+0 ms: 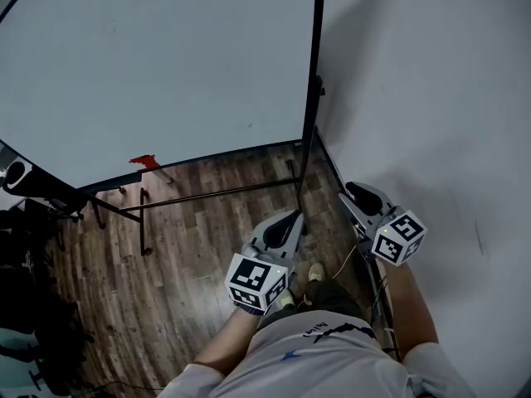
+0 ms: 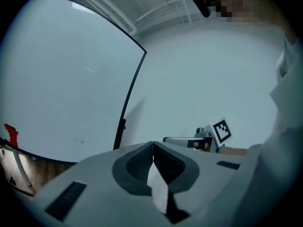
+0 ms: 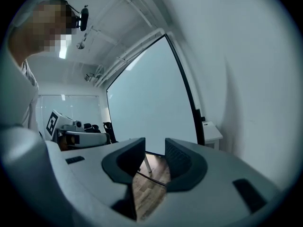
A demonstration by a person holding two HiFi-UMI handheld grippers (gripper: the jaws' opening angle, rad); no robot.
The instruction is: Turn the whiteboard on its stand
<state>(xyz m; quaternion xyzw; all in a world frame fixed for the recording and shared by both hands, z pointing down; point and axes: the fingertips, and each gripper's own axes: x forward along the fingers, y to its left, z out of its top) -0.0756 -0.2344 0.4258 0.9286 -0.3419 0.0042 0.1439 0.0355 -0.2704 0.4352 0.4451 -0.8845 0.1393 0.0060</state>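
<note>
Left gripper (image 2: 153,149): jaws pressed together, nothing in them. Right gripper (image 3: 155,151): jaws apart, nothing between, just floor seen through gap. Both held low by person's tummy, not touching board. Whiteboard (image 1: 158,65) in front, on black stand (image 1: 312,114). White wall (image 1: 431,98) just beside stand. Wood floor (image 1: 191,247) below.

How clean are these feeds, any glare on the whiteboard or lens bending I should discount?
Head view: whiteboard evenly lit, no glare, its frame slightly bowed. Left gripper view: heavy fisheye, black corners, one faint reflection streak on the board. Right gripper view: same fisheye, a soft shadow on the wall beside the board.
</note>
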